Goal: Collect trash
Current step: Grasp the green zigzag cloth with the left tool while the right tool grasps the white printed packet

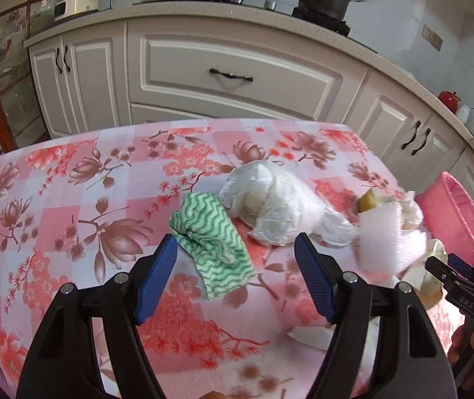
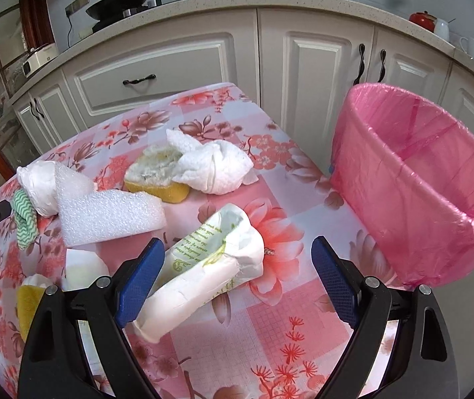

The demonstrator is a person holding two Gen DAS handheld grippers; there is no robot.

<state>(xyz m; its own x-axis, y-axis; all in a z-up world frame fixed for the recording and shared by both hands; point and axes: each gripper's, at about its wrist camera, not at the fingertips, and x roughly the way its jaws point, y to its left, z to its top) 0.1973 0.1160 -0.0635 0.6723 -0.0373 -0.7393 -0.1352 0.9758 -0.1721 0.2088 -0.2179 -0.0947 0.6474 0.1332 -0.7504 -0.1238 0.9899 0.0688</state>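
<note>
Approach step, nothing collected yet by the look of it: left gripper (image 1: 235,251) hangs wide apart and empty over the green-and-white zigzag cloth (image 1: 211,244), which lies crumpled on the floral tablecloth (image 1: 54,199) just left of a wadded white plastic bag (image 1: 272,199); right gripper (image 2: 237,256) likewise spread and empty, the printed white wrapper (image 2: 203,266) lying between its jaws, untouched. Next move probably wants each tool lowered and closed on its item, then carried to the pink-lined bin (image 2: 419,179) standing off the table's right edge. Wrapper is soft, creased, open-ended; foam block (image 2: 110,216), sponge (image 2: 157,174) and tissue wad (image 2: 217,166) lie farther back.
</note>
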